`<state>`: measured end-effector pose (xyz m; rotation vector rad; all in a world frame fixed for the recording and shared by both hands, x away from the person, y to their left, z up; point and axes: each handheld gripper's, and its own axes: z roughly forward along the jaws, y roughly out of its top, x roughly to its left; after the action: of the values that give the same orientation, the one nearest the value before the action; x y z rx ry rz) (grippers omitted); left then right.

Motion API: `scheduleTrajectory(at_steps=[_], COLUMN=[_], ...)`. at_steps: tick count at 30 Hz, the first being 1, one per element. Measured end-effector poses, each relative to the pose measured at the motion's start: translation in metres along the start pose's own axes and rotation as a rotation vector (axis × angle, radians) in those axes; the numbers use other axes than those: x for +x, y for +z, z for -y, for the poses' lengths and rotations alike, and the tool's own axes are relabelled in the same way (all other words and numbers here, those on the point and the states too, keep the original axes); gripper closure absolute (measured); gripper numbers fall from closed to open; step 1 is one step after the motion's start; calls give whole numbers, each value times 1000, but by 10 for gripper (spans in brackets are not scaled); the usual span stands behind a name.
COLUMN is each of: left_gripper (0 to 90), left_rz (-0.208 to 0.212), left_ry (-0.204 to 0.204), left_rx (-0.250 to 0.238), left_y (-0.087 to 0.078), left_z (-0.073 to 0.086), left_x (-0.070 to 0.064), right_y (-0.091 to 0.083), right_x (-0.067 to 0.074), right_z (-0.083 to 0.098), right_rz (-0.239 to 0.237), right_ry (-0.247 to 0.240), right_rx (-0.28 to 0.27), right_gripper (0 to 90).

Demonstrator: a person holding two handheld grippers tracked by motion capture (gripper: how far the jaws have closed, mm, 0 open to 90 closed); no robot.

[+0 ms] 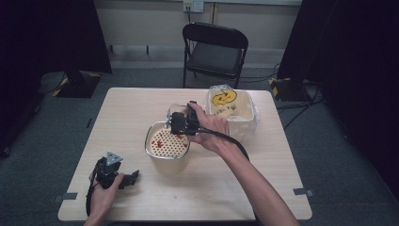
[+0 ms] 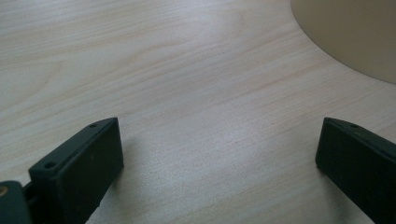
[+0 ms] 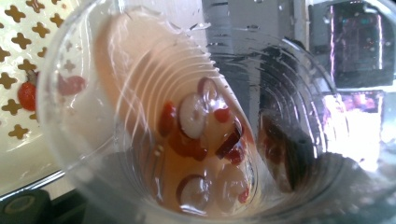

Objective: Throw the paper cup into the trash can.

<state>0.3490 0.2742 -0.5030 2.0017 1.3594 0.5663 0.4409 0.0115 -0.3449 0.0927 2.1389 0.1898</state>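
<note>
Down at the near left the left gripper [image 1: 123, 179] rested wide open on the pale wooden table [image 1: 263, 188], while the right gripper [image 1: 174, 120] clamped a clear plastic cup [image 3: 187, 116], tipped over the round cream strainer pot [image 1: 168, 143].

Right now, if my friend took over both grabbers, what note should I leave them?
Right gripper: shut on the clear plastic cup, tipped over the strainer pot.
Left gripper: open, holding nothing, resting on the table near the person's edge.
Done: a few red bits already lie on the pot's perforated strainer.
Left: brownish liquid, red berries and pale slices remain in the cup; finishing the pour looks like the next step.
The tub with the pumpkin face stands behind the right hand.
</note>
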Motion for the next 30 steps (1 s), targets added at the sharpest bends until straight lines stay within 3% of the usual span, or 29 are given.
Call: scheduleTrajectory(at_steps=[2,4,10,16,19,30], left_gripper=[2,2,2,2,2,2], left_rz=[0,0,0,0,0,-2], left_ry=[0,1,0,0,0,6], left_rx=[0,0,0,0,0,3], left_y=[0,0,0,0,0,0], left_z=[0,0,0,0,0,0], left_x=[0,0,0,0,0,0], right_y=[0,0,1,3,2,5], right_x=[0,3,3,7,7,15], right_z=[-1,-5,-10,-12,-13,-14], right_rz=[2,49,49,110,129,234], right_ry=[-6,-57,-96,-196,-212,-361], right_rx=[3,18,24,56,56,95], right_gripper=[458,460,460,463,466,478])
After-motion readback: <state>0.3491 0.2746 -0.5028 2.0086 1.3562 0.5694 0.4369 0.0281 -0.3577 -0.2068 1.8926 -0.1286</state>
